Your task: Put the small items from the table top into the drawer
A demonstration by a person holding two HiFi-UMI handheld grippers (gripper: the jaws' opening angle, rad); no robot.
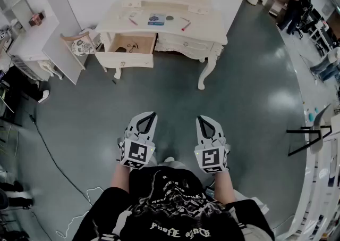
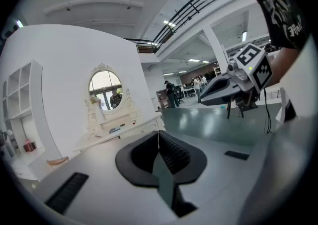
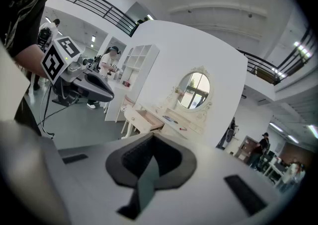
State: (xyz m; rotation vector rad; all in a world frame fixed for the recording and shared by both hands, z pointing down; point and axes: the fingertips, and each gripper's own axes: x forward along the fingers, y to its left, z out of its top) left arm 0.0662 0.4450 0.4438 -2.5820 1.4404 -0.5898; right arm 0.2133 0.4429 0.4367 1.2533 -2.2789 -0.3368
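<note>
A white dressing table point(image 1: 207, 32) stands far ahead against the wall, its left drawer point(image 1: 130, 44) pulled open with dark items inside. On its top lie a blue flat item point(image 1: 156, 19), two pink pens point(image 1: 185, 24) and a small dark round thing point(image 1: 169, 18). My left gripper point(image 1: 149, 116) and right gripper point(image 1: 204, 122) are held side by side close to my body, over the green floor, far from the table. Both are shut with nothing between the jaws. The table point(image 2: 117, 127) appears small beyond the left gripper point(image 2: 158, 133). The open drawer point(image 3: 148, 118) shows beyond the right gripper point(image 3: 151, 138).
A chair with a patterned cushion point(image 1: 81, 46) stands left of the drawer. A white shelf unit point(image 1: 21, 0) fills the far left. A cable point(image 1: 53, 155) runs across the floor at left. A black-framed stand point(image 1: 308, 133) is at right. People stand at the upper right point(image 1: 297, 6).
</note>
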